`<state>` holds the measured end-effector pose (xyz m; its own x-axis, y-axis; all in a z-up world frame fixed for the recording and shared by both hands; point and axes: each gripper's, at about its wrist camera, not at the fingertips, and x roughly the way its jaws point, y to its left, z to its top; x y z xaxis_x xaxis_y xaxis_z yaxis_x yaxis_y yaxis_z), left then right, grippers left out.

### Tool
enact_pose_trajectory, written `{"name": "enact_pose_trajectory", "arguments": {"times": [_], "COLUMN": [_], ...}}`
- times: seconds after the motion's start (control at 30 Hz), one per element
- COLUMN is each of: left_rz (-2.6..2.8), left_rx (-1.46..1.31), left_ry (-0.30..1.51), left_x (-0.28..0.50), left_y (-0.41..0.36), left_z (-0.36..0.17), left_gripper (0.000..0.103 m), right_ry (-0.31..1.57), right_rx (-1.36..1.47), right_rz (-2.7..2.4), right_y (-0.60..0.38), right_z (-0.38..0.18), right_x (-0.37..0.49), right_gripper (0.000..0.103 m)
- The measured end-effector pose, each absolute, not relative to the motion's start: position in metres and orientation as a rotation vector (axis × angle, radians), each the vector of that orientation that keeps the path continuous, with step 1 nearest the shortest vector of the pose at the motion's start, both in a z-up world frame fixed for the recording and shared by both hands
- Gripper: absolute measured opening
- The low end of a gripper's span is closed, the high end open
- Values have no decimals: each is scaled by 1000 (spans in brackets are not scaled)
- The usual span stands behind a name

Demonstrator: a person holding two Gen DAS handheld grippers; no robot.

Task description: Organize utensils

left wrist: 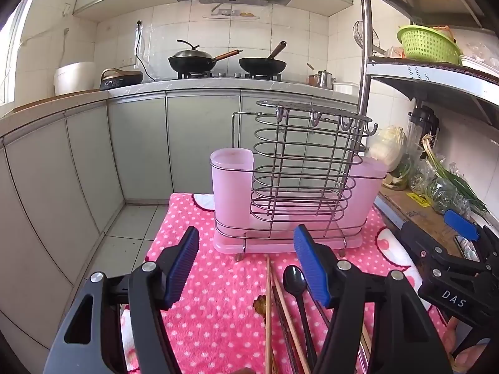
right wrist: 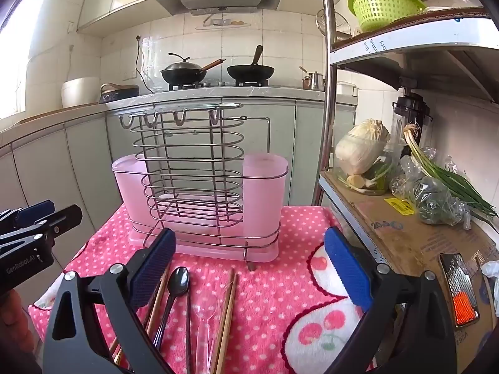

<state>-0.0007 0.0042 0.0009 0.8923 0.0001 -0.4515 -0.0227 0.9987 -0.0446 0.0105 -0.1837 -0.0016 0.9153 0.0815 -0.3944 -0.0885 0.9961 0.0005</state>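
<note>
Both my grippers, left [left wrist: 246,268] & right [right wrist: 249,268], gape wide, empty, over black plastic spoon [right wrist: 177,283] and wooden chopsticks [right wrist: 226,314] lying lengthwise toward wire-and-pink-plastic caddy [right wrist: 199,187]; right nearer, I judge.

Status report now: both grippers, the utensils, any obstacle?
Left gripper open, right gripper open, both empty. Black spoon, chopsticks, clear spoon flat on cloth. Holder empty, path unobstructed.

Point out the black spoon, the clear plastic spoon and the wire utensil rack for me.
black spoon [right wrist: 178,281]: right wrist view, on its bowl.
clear plastic spoon [right wrist: 205,307]: right wrist view, on its bowl.
wire utensil rack [left wrist: 299,168]: left wrist view, on the wire basket in the middle.
</note>
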Motion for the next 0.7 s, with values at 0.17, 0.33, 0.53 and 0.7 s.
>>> {"name": "enact_pose_trajectory", "arguments": {"times": [0.17, 0.33, 0.53, 0.7], "left_rz": [16, 17, 13, 13], "left_rx": [-51, -53, -56, -59], "left_ry": [468, 463, 461, 455], "left_x": [-2, -2, -2, -4], "left_y": [4, 4, 5, 5], "left_z": [2, 3, 4, 5], "left_gripper": [63, 63, 63, 63], "right_ry": [407, 405, 394, 391], "right_rx": [-14, -16, -21, -21], "right_rz": [89, 90, 89, 88], "right_y": [-186, -187, -186, -185], "right_z": [0, 1, 5, 4], "right_x": [9, 10, 8, 7], "right_gripper": [97, 97, 97, 97]}}
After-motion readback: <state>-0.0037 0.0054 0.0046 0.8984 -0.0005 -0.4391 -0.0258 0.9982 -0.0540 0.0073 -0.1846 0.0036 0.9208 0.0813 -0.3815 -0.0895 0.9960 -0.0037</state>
